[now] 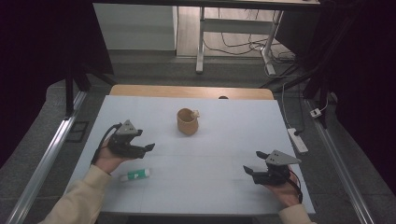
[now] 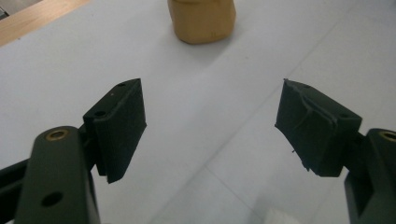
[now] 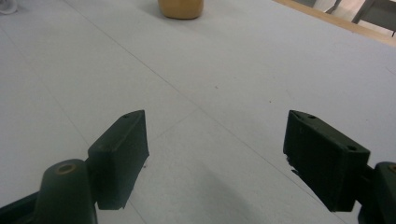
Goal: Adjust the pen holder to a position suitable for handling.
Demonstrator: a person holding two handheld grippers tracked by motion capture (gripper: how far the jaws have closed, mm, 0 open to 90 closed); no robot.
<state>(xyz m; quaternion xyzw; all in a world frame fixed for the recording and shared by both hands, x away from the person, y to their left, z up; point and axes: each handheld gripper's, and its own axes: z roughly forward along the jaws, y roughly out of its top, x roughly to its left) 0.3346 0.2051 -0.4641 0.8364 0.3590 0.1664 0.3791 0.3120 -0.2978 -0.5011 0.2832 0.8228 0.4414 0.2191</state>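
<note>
Two grippers rest in our hands over the table (image 1: 154,105), left gripper (image 1: 145,144) near the left edge, right gripper (image 1: 252,162) by the near right corner, both with jaws apart and empty. We see a tan cup (image 1: 187,121) toward the far edge and a white tube (image 1: 135,175) lying beside our left hand (image 1: 110,158).

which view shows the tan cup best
The high view: the whole cup stands upright mid-table, its rim visible. The left gripper view shows its lower body, cropped at the top. The right gripper view catches just its base.
</note>
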